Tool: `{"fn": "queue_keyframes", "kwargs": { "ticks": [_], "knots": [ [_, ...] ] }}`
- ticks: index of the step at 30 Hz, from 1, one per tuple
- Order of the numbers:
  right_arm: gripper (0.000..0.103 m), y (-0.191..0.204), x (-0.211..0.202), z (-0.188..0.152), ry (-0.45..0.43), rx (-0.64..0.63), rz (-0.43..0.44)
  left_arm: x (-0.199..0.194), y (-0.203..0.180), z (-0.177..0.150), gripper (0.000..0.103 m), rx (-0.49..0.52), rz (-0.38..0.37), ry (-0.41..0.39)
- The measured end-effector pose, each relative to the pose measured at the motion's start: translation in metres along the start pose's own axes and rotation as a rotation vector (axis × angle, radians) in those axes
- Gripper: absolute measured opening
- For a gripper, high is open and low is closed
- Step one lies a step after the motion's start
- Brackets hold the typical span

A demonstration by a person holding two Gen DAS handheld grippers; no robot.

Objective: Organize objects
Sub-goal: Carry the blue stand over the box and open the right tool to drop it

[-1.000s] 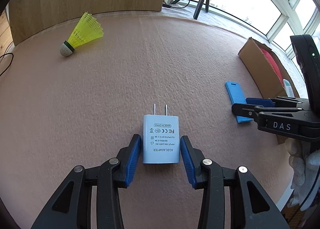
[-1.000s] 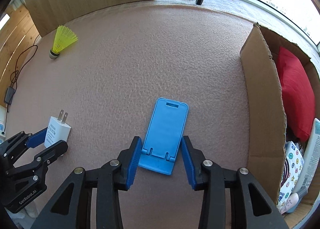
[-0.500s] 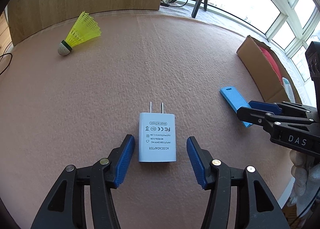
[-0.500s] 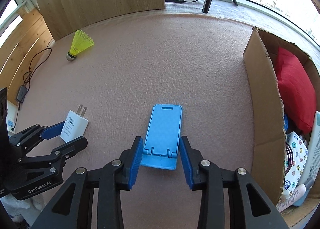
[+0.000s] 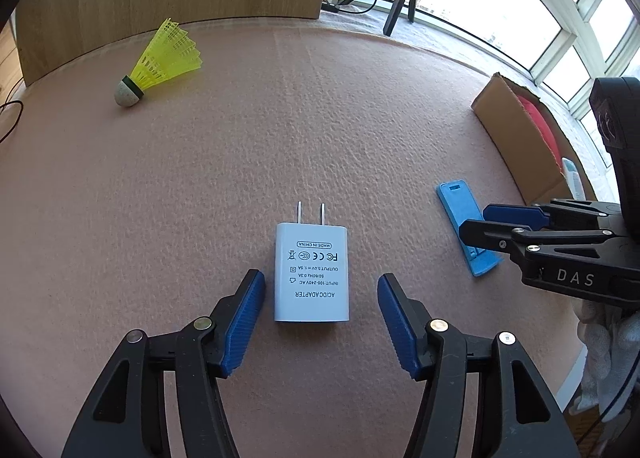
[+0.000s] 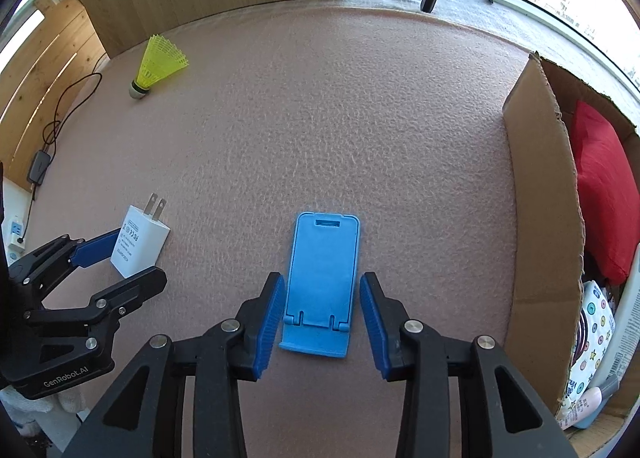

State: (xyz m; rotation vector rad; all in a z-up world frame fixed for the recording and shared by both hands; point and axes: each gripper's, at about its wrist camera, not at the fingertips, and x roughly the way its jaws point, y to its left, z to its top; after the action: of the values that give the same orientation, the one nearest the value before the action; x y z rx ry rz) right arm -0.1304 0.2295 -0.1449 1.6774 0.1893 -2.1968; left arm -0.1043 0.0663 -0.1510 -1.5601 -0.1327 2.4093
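- Jaws of left gripper (image 5: 320,314) stood wide around the adapter (image 5: 311,272), gripping nothing.
- Right gripper (image 6: 320,316) flanked the phone stand (image 6: 322,282), jaws parted, unclamped.
- Closing squarely on the flat sides would suit both.

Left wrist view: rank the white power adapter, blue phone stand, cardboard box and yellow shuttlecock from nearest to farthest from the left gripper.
From the left gripper:
1. White power adapter, lying between its open fingers, untouched.
2. Blue phone stand, to the right, at the right gripper.
3. Cardboard box, farther right, by the windows.
4. Yellow shuttlecock, far left, near the wooden panel.
Box and shuttlecock are close to call.
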Motion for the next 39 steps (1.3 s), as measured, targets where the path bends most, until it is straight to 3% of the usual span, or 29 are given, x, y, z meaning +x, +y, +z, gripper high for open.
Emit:
{"fn": "queue_keyframes", "kwargs": {
  "ticks": [7,10,18,27,32,39],
  "knots": [
    [0.035,0.015,0.011,0.009,0.024,-0.115,-0.073,-0.006,0.005,-0.007,0.062,0.005,0.013,0.011],
    [0.034,0.014,0.011,0.01,0.022,-0.119,-0.064,-0.008,0.008,-0.012,0.062,0.017,0.021,0.017],
    [0.034,-0.007,-0.004,0.001,-0.036,0.002,0.022,-0.019,0.015,-0.031,0.062,0.037,0.04,0.021],
    [0.034,-0.018,-0.052,-0.011,-0.149,0.052,0.049,-0.019,0.016,-0.033,0.062,0.025,0.046,0.021],
    [0.034,-0.038,-0.08,-0.015,-0.207,0.086,0.035,-0.018,0.016,-0.032,0.062,0.018,0.047,0.021],
    [0.034,-0.083,-0.102,-0.024,-0.24,0.156,-0.05,-0.017,0.017,-0.029,0.062,-0.002,0.041,0.021]
  ]
}}
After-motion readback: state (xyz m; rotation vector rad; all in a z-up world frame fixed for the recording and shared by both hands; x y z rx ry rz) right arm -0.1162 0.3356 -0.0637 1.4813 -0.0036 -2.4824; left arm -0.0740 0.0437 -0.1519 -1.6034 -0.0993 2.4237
